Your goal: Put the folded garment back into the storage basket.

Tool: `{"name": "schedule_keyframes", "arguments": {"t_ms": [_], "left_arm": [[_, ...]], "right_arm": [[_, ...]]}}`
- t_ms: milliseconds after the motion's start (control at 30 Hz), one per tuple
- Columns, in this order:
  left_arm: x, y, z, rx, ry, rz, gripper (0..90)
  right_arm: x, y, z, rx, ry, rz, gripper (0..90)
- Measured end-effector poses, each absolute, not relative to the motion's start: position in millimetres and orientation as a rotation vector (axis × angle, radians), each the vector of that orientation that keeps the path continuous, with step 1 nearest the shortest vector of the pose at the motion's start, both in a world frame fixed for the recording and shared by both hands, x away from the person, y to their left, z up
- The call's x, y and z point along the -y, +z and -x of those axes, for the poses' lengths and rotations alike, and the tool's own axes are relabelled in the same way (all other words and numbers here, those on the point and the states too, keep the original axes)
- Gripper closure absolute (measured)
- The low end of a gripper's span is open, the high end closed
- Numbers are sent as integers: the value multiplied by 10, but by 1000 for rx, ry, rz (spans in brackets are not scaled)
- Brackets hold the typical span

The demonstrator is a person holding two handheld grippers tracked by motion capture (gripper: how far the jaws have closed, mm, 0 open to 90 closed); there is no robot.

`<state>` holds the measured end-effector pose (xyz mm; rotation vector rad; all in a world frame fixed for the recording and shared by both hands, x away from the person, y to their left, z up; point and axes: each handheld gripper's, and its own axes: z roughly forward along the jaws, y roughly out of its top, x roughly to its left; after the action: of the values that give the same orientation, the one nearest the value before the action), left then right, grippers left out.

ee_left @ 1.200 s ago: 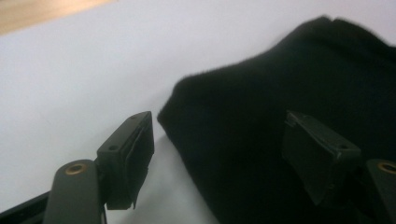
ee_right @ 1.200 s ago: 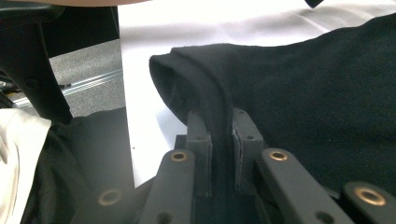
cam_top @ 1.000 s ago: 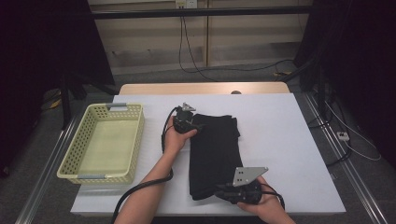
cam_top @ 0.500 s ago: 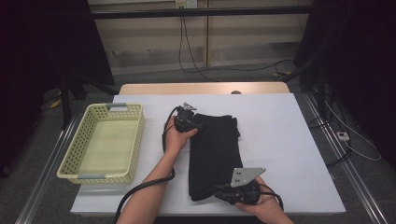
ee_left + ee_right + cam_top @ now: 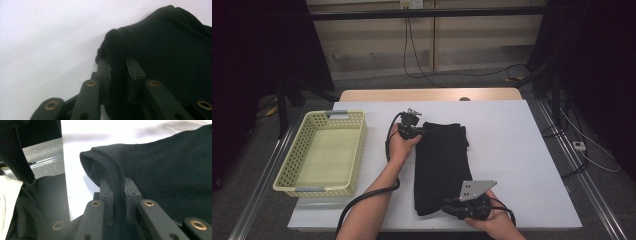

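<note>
High view — we see the black cloth [image 5: 442, 165] flat on the white table [image 5: 522, 150] | left gripper [image 5: 416, 132] jaws just closing on its far corner | right gripper [image 5: 451, 207] clamped on its near edge.

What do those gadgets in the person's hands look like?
Both are black. The left gripper trails a black cable along the bare forearm; the right gripper carries a grey three-cornered plate with small holes. Up close, each has two flat black jaws on arms with brass-coloured rivets.

basket [image 5: 323, 152] left of garment [image 5: 442, 165], both on table [image 5: 522, 150]
</note>
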<state>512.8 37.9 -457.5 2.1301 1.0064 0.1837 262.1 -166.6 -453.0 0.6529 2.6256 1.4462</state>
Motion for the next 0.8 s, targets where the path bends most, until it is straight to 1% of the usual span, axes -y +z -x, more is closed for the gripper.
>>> {"name": "schedule_keyframes", "arguments": {"t_ms": [167,300,467,600,667,700,800], "left_arm": [[-349,-4536,-5136,-1015,175,-2157,825],[-340,-4445,-5140,-1038,180,-2169,844],[-348,-4227,-5193,-1060,127,-2192,848],[-325,-4023,-5237,-1079,112,-2214,850],[-326,-3867,-5272,-1086,128,-2240,851],[-326,-3867,-5272,-1086,128,-2240,852],[-342,-3714,-5289,-1104,140,-2250,852]], "right_arm": [[1649,-4536,-2625,-2627,1441,-652,811],[1655,-4531,-2624,-2618,1449,-655,811],[1655,-4486,-2648,-2598,1476,-672,811],[1636,-4390,-2684,-2546,1513,-684,811],[1616,-4356,-2706,-2524,1536,-697,811],[1616,-4356,-2706,-2524,1536,-697,811],[1553,-4298,-2738,-2481,1574,-702,811]]}}
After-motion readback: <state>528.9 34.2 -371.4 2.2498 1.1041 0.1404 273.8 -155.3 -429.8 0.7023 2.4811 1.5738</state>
